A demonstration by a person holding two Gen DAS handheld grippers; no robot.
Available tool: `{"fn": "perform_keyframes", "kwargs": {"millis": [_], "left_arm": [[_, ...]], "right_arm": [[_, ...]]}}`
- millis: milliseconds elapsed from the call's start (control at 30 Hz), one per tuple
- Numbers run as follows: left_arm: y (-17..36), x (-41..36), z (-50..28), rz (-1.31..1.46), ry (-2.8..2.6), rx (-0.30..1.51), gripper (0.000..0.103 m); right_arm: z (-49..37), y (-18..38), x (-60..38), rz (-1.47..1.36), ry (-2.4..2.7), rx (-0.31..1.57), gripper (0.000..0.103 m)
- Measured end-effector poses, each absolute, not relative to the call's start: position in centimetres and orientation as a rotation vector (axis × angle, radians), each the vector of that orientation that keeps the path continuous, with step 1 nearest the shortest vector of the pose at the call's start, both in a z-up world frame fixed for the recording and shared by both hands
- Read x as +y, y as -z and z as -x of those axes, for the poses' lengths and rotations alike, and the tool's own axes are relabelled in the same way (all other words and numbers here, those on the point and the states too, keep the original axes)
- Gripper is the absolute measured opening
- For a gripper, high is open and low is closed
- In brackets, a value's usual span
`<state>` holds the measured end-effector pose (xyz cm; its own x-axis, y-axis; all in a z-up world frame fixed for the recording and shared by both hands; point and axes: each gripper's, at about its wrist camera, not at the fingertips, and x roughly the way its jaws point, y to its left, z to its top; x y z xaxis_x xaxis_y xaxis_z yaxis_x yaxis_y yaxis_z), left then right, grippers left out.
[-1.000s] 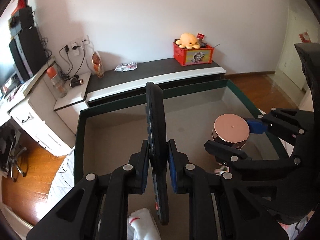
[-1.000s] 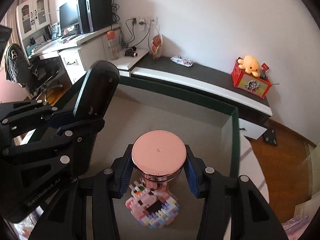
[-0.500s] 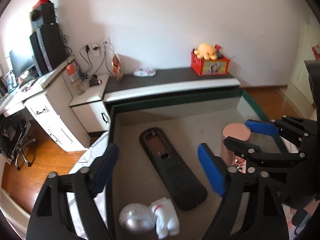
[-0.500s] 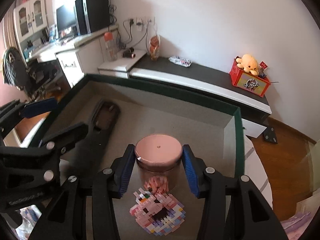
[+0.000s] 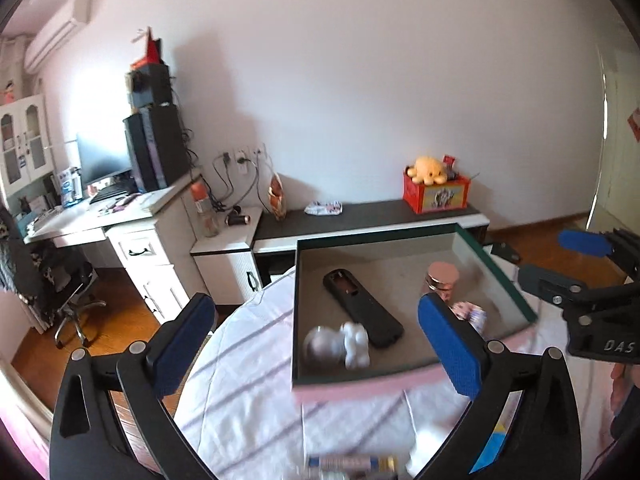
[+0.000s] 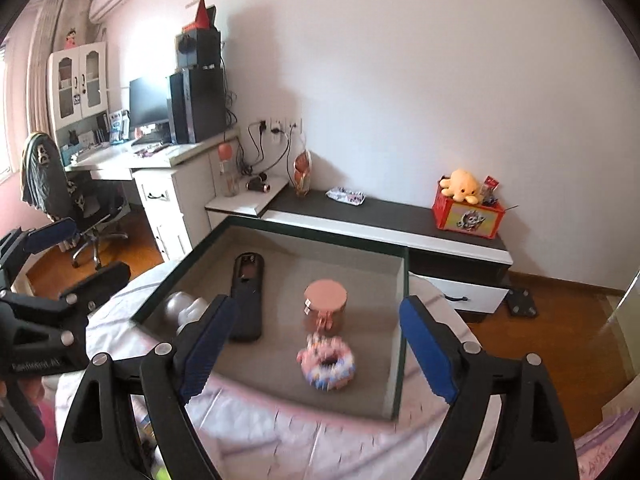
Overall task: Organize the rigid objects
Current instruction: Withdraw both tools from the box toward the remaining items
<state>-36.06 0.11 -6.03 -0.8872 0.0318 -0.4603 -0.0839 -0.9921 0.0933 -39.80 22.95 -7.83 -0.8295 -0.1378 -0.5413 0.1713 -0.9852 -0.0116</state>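
A green-rimmed box (image 5: 380, 234) (image 6: 402, 320) with a grey floor sits on a striped bedsheet. Inside lie a black remote (image 5: 362, 308) (image 6: 248, 296), a rose-gold round tin (image 5: 442, 278) (image 6: 325, 304), a pink block ring (image 6: 326, 364) (image 5: 470, 314) and a silver-and-white astronaut figure (image 5: 340, 346) (image 6: 184, 306). My left gripper (image 5: 316, 344) is open and empty, pulled back above the box's near edge. My right gripper (image 6: 314, 344) is open and empty, also raised back from the box.
The striped sheet (image 5: 248, 380) covers a round surface under the box. Small items (image 5: 352, 462) lie on the sheet near me. A dark low cabinet (image 6: 380, 216) with a red toy box (image 6: 470, 214) runs behind. A white desk (image 5: 132, 232) and a chair (image 6: 52, 184) stand left.
The left gripper let go of the remote, which now lies in the box. The right gripper let go of the tin. Both grippers opened wide and drew back and up.
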Motion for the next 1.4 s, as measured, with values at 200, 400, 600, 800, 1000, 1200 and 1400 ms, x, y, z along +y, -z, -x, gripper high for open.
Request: {"fn": "perform_keyframes", "kwargs": {"millis": [200,400,600,800,1000,1200,1400], "left_arm": [[5.5,-0.4,28.0,0.634,-2.995,0.131,0.103],[6.6,-0.8,22.5,0.647,-3.007,0.106,0.103],[6.6,-1.1,19.0,0.608,-3.006,0.083,0.103],[7.1,-1.0,18.0,0.637,-3.011,0.102,0.103],[8.1,-1.3,17.6,0.683,-2.999,0.111,0.103],[10.2,-1.6,18.8,0.779,-2.977,0.111,0.103],[13.6,-1.1,20.9,0.936,-2.915,0.106,0.103]], "right_arm": [[31.3,6.4,23.0,-0.681,2.974,0.091,0.103],[24.6,7.0,23.1,-0.63,3.064,0.104,0.103],[20.5,7.6,23.7,-0.635,3.1,0.065,0.103],[18.7,7.8,24.3,-0.641,3.119,0.072,0.103],[18.2,8.8,24.8,-0.674,3.117,0.056,0.103],[19.6,11.4,25.4,-0.787,3.094,0.038,0.103],[22.1,15.3,26.1,-0.951,3.059,0.044,0.103]]}}
